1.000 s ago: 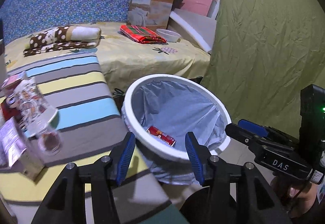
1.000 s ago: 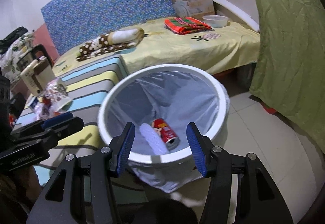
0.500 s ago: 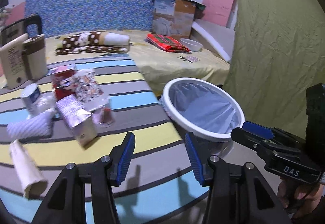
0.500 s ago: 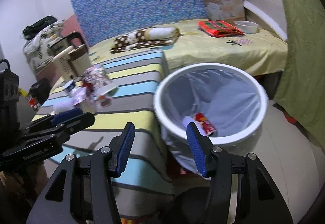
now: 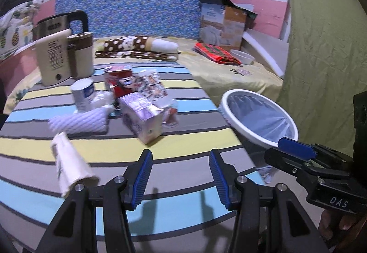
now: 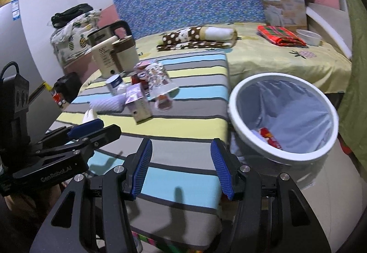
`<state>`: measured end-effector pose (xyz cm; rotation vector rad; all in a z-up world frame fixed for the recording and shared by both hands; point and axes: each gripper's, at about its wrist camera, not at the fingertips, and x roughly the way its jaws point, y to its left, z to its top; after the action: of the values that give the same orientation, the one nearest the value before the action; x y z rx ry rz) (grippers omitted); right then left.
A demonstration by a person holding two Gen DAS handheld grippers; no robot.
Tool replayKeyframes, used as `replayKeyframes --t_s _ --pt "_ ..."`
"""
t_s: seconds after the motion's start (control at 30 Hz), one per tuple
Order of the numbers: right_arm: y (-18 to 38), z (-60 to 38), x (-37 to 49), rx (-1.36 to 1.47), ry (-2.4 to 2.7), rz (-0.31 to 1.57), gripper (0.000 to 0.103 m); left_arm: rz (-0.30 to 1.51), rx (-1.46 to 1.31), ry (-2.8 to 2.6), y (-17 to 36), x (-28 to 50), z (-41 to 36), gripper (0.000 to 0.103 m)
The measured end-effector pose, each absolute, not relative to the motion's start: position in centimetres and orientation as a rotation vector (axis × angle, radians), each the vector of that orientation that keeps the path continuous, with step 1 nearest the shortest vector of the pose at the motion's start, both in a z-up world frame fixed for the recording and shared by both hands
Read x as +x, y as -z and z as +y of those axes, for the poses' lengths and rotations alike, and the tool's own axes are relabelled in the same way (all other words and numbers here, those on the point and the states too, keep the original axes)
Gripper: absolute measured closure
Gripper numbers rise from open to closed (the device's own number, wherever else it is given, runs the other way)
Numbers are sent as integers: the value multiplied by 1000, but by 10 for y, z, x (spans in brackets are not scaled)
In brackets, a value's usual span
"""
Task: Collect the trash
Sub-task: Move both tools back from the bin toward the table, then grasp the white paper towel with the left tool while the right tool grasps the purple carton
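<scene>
Several pieces of trash lie in a cluster on the striped table [image 5: 174,211]: a purple carton [image 5: 142,113], a white can [image 5: 83,94], a red printed carton [image 5: 119,83], a tipped clear cup [image 5: 156,90], a white ribbed wrapper [image 5: 80,123] and a crumpled white paper [image 5: 68,161]. My left gripper [image 5: 180,168] hovers open over the table's near stripes, short of the cluster. My right gripper [image 6: 181,161] is open and empty over the table's near corner. Right of the table stands the white-rimmed bin [image 6: 286,158] with a grey liner. A red can [image 6: 270,137] lies inside it.
A beige kettle [image 5: 62,55] stands at the table's far left. Behind is a bed with a yellow sheet [image 5: 229,76], a spotted blanket roll [image 5: 137,46], a red cloth, a white bowl and a cardboard box [image 5: 222,25]. A green curtain [image 5: 321,46] hangs on the right.
Both views have swung left, away from above the bin and toward the striped table; the trash cluster now sits ahead and the bin off to the right. Both grippers' jaws keep the same gap.
</scene>
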<state>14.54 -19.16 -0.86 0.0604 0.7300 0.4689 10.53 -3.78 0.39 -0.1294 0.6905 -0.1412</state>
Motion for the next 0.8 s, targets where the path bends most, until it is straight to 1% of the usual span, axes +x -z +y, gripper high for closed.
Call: replayKeyframes --t_s 0.43,0.8 --pt "9 -160 149 24 -533 728 48 683 -162 -43 0 98 14 52" --pt "12 -137 161 -15 -572 741 48 712 -201 -163 16 101 49 52"
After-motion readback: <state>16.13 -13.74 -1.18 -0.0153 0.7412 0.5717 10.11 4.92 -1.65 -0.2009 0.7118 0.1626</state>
